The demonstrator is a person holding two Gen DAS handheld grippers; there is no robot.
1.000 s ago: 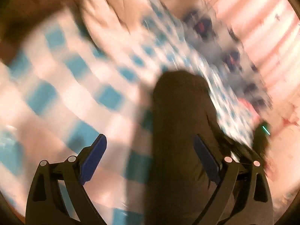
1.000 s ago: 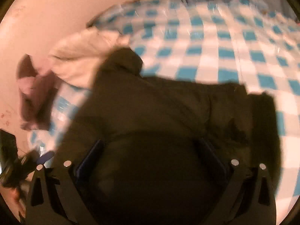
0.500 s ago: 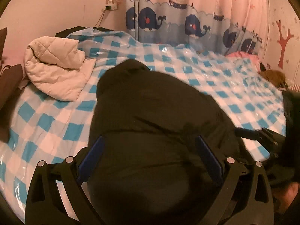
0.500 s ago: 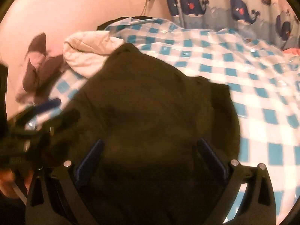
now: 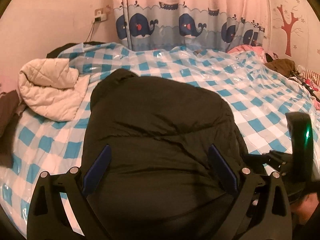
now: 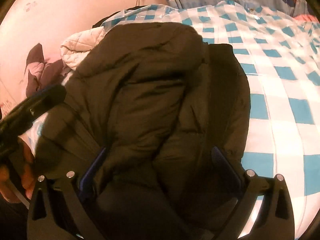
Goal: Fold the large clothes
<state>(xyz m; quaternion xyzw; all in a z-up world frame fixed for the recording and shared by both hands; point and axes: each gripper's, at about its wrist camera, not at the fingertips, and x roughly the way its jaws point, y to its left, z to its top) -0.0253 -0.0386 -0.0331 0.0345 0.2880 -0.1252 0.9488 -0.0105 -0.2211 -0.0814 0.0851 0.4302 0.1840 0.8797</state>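
A large black puffer jacket (image 5: 158, 124) lies bunched on the blue-and-white checked bed cover (image 5: 250, 100). It also fills the right wrist view (image 6: 152, 92). My left gripper (image 5: 160, 170) is open, its blue-padded jaws wide apart over the jacket's near end. My right gripper (image 6: 158, 172) is open too, jaws spread over the jacket's near folds. Neither gripper holds cloth. The right gripper's body shows at the right edge of the left wrist view (image 5: 300, 140). The left gripper's body shows blurred at the left of the right wrist view (image 6: 30, 108).
A cream quilted jacket (image 5: 50, 88) lies crumpled at the bed's left. Dark and pink clothes (image 6: 40, 68) lie by the left wall. More clothes (image 5: 280, 66) are piled at the far right. A whale-print curtain (image 5: 190, 28) hangs behind the bed.
Both grippers have swung up and back from the bed, and the views have steadied. The black jacket has settled onto the cover in front of them.
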